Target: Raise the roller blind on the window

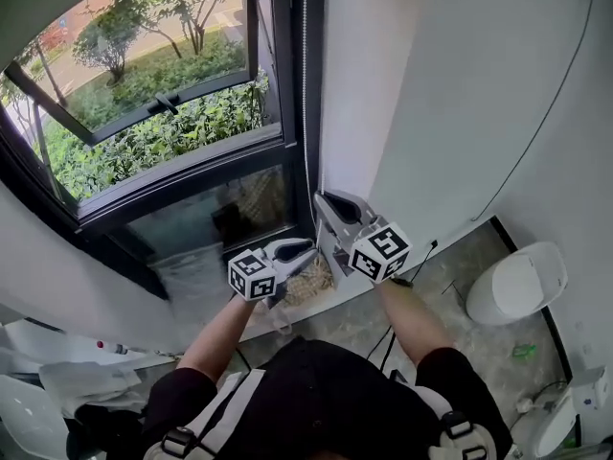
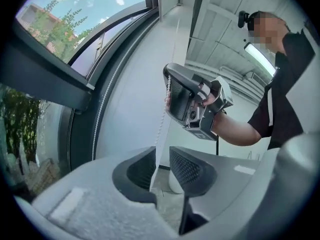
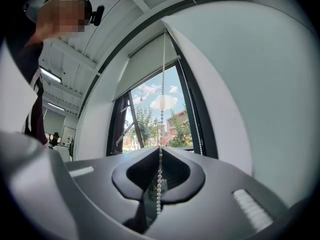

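Window [image 1: 192,175]: occupies the left of the head view; dark frame, one sash tilted open, green shrubs outside.

Roller blind [image 3: 145,66]: seen in the right gripper view as a pale panel covering the upper part of the glass. The lower part of the pane is uncovered.

Bead chain [image 1: 305,75]: hangs straight down along the right-hand edge of the window frame, next to the white wall [image 1: 431,94].

Left gripper [image 1: 299,250]: the lower of the two, held below the sill level and just left of the chain line. In its own view its jaws [image 2: 161,166] stand apart with a clear gap. The chain [image 2: 161,126] drops towards that gap, but neither pad presses on it. It holds nothing.

Right gripper [image 1: 330,209]: just above and to the right of the left one, at the chain. In its own view the jaws [image 3: 160,166] are closed together on the chain [image 3: 162,84], which runs taut upwards from the pads; a short length of beads hangs loose below them. The left gripper view confirms the right gripper [image 2: 170,94] at the chain above.

Floor, far right: a white rounded container [image 1: 517,286] stands against the wall, well apart from both grippers.
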`<state>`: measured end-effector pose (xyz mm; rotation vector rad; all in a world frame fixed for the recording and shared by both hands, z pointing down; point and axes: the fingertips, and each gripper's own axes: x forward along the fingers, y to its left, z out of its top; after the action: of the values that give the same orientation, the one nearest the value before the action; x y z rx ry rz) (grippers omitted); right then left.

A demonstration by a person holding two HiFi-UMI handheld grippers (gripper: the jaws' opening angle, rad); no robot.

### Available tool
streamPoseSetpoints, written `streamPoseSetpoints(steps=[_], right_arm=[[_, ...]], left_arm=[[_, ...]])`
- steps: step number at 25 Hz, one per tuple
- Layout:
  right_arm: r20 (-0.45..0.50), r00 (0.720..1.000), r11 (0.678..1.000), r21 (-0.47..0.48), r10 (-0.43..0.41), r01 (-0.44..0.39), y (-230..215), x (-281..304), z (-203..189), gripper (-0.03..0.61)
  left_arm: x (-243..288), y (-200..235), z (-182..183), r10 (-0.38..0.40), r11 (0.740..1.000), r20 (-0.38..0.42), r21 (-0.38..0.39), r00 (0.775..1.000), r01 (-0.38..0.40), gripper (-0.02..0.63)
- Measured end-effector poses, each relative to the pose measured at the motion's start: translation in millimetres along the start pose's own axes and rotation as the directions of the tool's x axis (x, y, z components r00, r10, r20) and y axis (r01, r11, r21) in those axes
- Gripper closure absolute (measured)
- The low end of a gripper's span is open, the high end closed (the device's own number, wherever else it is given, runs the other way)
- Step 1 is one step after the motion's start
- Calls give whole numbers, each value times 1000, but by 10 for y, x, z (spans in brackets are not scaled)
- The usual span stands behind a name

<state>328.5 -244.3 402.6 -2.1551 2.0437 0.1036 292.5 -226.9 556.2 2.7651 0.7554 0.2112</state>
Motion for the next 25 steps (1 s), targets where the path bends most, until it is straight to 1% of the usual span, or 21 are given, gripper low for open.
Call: streamPoseSetpoints(steps=[2, 4, 6, 8, 9, 12, 15, 17, 18, 21, 22, 24, 25], right_arm=[[3, 1000, 1000, 0, -2, 2, -12, -15, 21, 560], [9, 1000, 1000, 8, -1, 1, -7, -48, 31, 560], [19, 1000, 1000, 22, 2, -2, 14, -71, 36, 560], [27, 1000, 999, 36, 5, -6, 32, -74, 38, 559], [30, 1000, 999, 41, 6, -7, 41, -72, 38, 560], [37, 999, 999, 48, 7, -9, 68, -62, 39, 560], [32, 999, 999, 45, 8, -10, 87, -62, 25, 560], [28, 1000, 999, 40, 4, -5, 82, -69, 11, 560], [28, 1000, 999, 41, 1, -2, 79, -73, 8, 560], [29, 1000, 999, 41, 1, -2, 100, -72, 4, 560], [28, 1000, 999, 37, 2, -3, 109, -72, 3, 560], [25, 1000, 1000, 29, 0, -1, 105, -75, 2, 560], [25, 1000, 1000, 27, -2, 1, 96, -77, 2, 560]], left_arm=[[-69, -14, 178, -14, 999, 25, 39, 1000, 13, 509], [-173, 5, 476, -8, 998, 101, 59, 995, 2, 505], [-267, 19, 885, -2, 996, 195, 83, 981, -15, 505], [-288, -45, 1366, -18, 993, 269, 120, 963, -15, 505], [-267, -109, 1608, -41, 990, 300, 142, 953, -3, 505], [-148, -345, 2261, -140, 977, 380, 204, 914, 65, 505], [-47, -534, 2721, -216, 966, 438, 228, 873, 125, 503], [29, -601, 2907, -243, 960, 449, 240, 860, 146, 496], [69, -622, 2971, -250, 957, 449, 247, 858, 150, 486], [110, -665, 3091, -253, 953, 458, 272, 852, 136, 486], [111, -681, 3104, -256, 950, 460, 281, 850, 134, 493], [137, -713, 3079, -271, 943, 444, 298, 854, 145, 500], [155, -723, 3056, -277, 939, 432, 309, 858, 148, 542]])
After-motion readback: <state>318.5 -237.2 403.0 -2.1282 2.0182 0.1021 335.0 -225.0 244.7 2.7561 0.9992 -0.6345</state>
